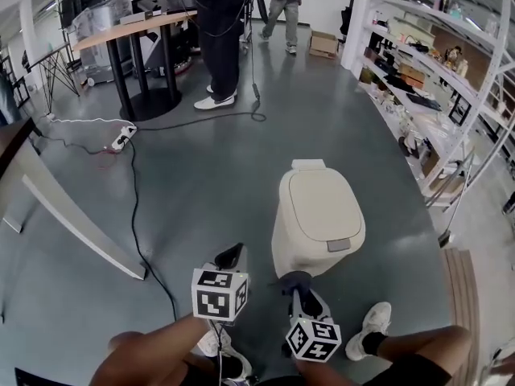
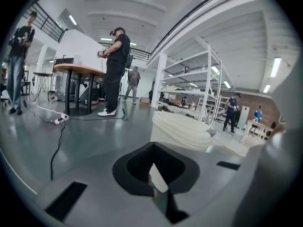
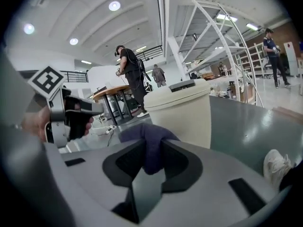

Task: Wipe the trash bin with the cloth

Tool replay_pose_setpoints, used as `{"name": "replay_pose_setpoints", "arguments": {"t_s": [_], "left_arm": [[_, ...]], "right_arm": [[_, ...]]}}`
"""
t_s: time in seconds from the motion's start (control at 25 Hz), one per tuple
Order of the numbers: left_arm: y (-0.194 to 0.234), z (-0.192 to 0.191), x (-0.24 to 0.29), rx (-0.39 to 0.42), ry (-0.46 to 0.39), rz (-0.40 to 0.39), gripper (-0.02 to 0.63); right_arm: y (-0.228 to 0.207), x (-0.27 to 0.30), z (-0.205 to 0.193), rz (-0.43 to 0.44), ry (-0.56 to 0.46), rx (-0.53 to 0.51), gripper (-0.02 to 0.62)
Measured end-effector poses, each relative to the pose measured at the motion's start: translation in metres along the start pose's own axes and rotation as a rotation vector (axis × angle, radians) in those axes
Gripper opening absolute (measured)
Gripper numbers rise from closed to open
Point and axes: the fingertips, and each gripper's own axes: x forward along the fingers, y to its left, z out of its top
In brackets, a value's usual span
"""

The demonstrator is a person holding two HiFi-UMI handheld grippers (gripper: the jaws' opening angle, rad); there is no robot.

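right hand-held gripper (image 3: 152,151), jaws closed on a bunched dark blue cloth (image 3: 147,137), sits just beside the trash bin (image 1: 318,215): cream, rounded, lid down, grey tab at its front, upright on the grey floor (image 1: 201,183). left hand-held gripper (image 2: 154,176), jaws together, holds nothing.

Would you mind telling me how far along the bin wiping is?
Done: the cloth is clamped in the right gripper. In hand: it is held low beside the trash bin; contact is unclear. Remaining: wiping the walls and closed lid; the left gripper holds nothing.
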Motion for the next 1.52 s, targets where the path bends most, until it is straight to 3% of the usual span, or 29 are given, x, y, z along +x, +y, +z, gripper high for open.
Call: {"name": "replay_pose_setpoints", "arguments": {"t_s": [0.08,0.28,0.44,0.6,1.0,1.28,1.44,1.52], "left_arm": [[0.002,0.002,0.003,-0.022,0.016,-0.007,0.000],[0.013,0.016,0.010,0.042,0.011,-0.031,0.000],[0.032,0.021,0.016,0.037,0.001,-0.026,0.000],[0.031,0.023,0.020,0.082,-0.018,-0.042,0.000],[0.038,0.014,0.029,0.007,-0.002,-0.040,0.000],[0.034,0.008,0.033,0.052,0.005,-0.044,0.000],[0.031,0.009,0.033,0.180,-0.030,-0.021,0.000],[0.029,0.011,0.035,0.208,-0.041,-0.022,0.000]], "right_arm": [[0.012,0.009,0.013,0.017,-0.017,0.038,0.092],[0.031,0.033,0.037,0.034,-0.046,0.109,0.092],[0.041,0.050,0.047,0.031,-0.059,0.132,0.092],[0.040,0.061,0.047,0.005,-0.060,0.182,0.092],[0.027,0.088,0.035,-0.074,-0.103,0.274,0.092],[0.020,0.099,0.019,-0.084,-0.098,0.301,0.092],[0.015,0.109,0.002,-0.093,-0.082,0.310,0.092],[0.010,0.113,-0.008,-0.106,-0.069,0.313,0.092]]}}
